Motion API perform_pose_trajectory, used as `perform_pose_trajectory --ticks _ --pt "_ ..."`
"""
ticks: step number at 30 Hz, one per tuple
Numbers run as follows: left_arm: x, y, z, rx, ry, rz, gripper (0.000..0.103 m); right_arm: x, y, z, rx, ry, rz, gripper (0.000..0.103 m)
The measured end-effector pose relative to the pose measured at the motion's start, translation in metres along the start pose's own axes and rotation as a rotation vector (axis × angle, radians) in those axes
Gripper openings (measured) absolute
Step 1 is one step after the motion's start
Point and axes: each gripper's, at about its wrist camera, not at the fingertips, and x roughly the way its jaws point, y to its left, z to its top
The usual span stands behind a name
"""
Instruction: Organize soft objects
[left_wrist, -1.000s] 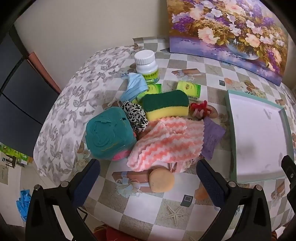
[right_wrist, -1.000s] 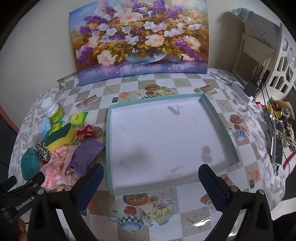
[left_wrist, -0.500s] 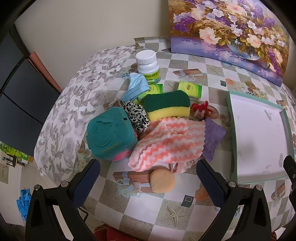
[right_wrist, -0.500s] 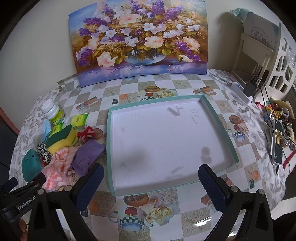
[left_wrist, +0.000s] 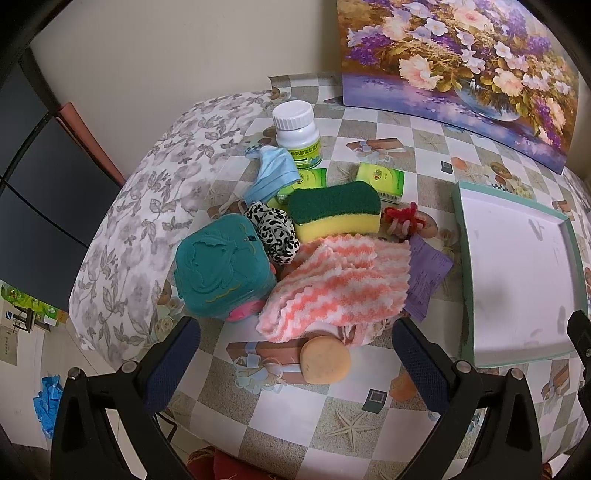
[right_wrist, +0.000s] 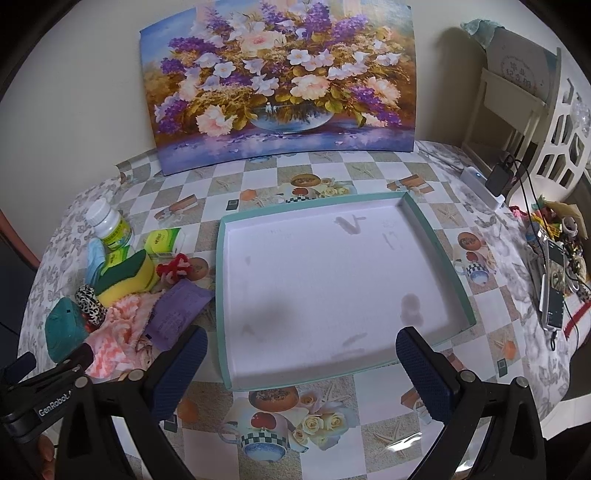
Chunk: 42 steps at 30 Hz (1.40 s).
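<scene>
Both wrist cameras look down from the surface's (left_wrist: 295, 417) near edge: the left faces the soft pile (left_wrist: 332, 288), tray (left_wrist: 466, 280) at 3 o'clock; the right faces the tray (right_wrist: 221, 295), pile (right_wrist: 122, 317) at 9 o'clock.

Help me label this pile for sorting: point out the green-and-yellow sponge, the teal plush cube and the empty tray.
green-and-yellow sponge (left_wrist: 334, 212), left wrist view, on its green scouring top.
teal plush cube (left_wrist: 221, 267), left wrist view, on its upper face.
tray (right_wrist: 436, 240), right wrist view, on its teal right wall.
</scene>
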Motion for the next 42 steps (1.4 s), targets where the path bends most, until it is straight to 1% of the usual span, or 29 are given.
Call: perform_pose_trajectory --ticks 42 --pt "-0.0001 0.0001 0.0006 0.0 0.002 -0.001 0.103 -0.0007 0.0042 -0.0009 -0.005 0.0 -0.002 0.103"
